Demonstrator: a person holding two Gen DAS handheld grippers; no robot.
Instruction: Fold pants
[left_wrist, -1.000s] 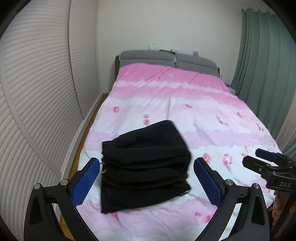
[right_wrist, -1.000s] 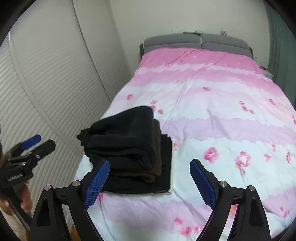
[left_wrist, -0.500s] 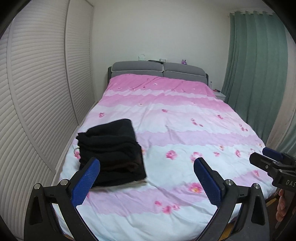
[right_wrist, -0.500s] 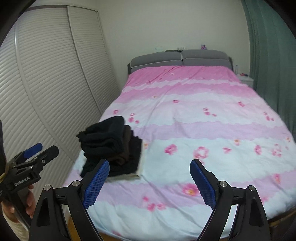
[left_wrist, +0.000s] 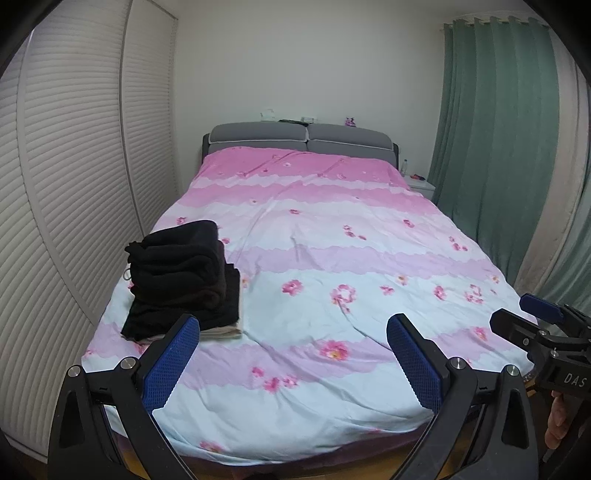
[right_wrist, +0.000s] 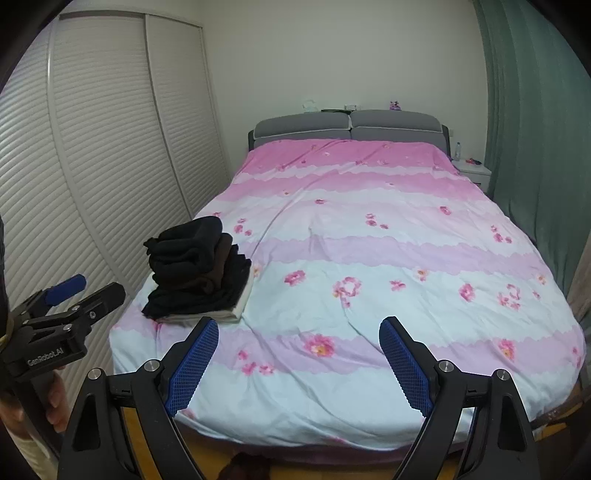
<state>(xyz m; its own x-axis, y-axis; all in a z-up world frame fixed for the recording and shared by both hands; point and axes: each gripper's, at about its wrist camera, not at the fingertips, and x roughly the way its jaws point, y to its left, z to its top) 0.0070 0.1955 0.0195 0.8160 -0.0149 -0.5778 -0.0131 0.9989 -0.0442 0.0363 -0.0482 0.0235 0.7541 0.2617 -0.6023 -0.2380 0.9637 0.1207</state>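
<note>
Folded pants (left_wrist: 184, 277) stacked at frame left, on bed's (left_wrist: 332, 387) left edge. Left gripper (left_wrist: 293, 354) and right gripper (right_wrist: 299, 360): fingers wide, nothing between, held before the bed's foot.

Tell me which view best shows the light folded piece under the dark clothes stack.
Right wrist view: the light folded piece shows its right edge and near corner beneath the dark stack. Left wrist view shows only a thin strip, partly behind the left tool's finger.
</note>
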